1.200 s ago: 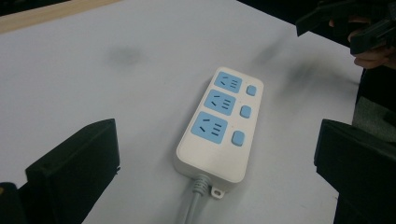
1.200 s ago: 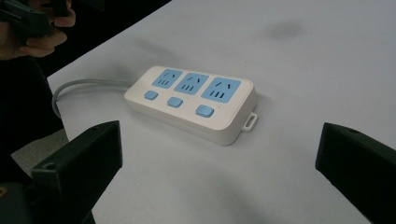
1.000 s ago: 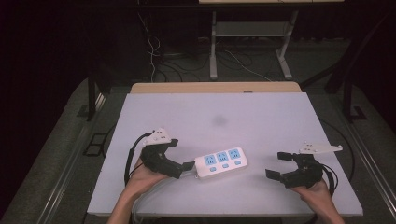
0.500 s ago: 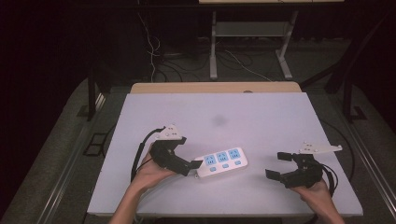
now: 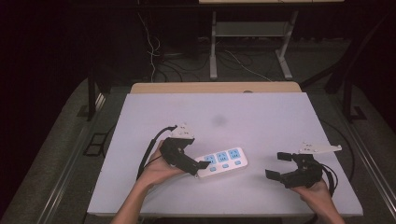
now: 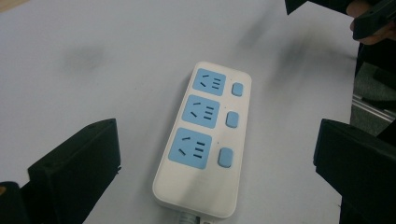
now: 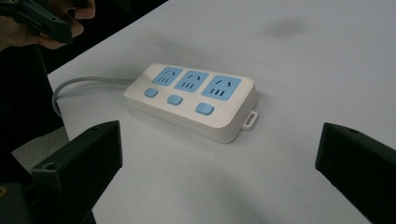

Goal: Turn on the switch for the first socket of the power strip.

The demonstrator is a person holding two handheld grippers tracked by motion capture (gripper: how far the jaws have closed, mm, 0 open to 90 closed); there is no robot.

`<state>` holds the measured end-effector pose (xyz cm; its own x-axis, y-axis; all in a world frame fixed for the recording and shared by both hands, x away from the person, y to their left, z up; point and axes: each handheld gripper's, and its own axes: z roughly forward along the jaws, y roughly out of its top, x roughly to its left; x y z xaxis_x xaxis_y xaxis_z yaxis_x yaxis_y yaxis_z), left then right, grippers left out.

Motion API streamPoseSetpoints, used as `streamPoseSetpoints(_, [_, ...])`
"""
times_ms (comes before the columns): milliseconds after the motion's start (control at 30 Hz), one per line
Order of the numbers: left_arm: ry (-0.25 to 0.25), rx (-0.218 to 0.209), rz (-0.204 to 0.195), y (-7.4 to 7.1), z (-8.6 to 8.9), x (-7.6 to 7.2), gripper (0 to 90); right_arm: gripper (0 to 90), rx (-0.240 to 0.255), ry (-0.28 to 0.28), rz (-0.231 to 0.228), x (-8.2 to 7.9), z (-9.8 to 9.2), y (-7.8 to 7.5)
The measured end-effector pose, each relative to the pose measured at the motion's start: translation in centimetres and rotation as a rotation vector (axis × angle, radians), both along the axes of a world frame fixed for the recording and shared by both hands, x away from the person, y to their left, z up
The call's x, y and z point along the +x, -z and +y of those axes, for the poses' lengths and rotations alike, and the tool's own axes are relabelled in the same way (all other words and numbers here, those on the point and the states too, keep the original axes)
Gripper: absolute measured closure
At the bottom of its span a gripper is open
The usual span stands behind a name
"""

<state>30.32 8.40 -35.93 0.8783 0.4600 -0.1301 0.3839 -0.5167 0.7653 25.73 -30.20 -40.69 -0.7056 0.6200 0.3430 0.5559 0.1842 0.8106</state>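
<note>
Trouble we'd watch for: the left gripper [image 5: 198, 164], jaws spread wide and gripping nothing, nudging the power strip [image 5: 222, 162] sideways (it sits loose on the white table [image 5: 261, 116]). Strip lies lower centre, touching that gripper's tips; the right gripper [image 5: 279, 165], also spread, waits well apart at lower right.

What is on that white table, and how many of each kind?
Power strip: 1
Blue sockets on it: 3
Blue switch buttons on it: 3
Handheld grippers: 2, left gripper and right gripper
Total: 3 separate things on the table.
</note>
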Motion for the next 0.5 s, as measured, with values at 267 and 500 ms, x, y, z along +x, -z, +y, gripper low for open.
streamPoseSetpoints(267, [0.043,0.047,0.007,0.0,-1.3,0.5,0.8,0.3,-0.004,-0.003,-0.001,0.0,0.0,0.0])
streamPoseSetpoints(500, [0.074,0.082,0.02,0.2,-2.1,0.9,6.4,0.3,-0.006,-0.007,0.002,0.0,0.1,0.0])
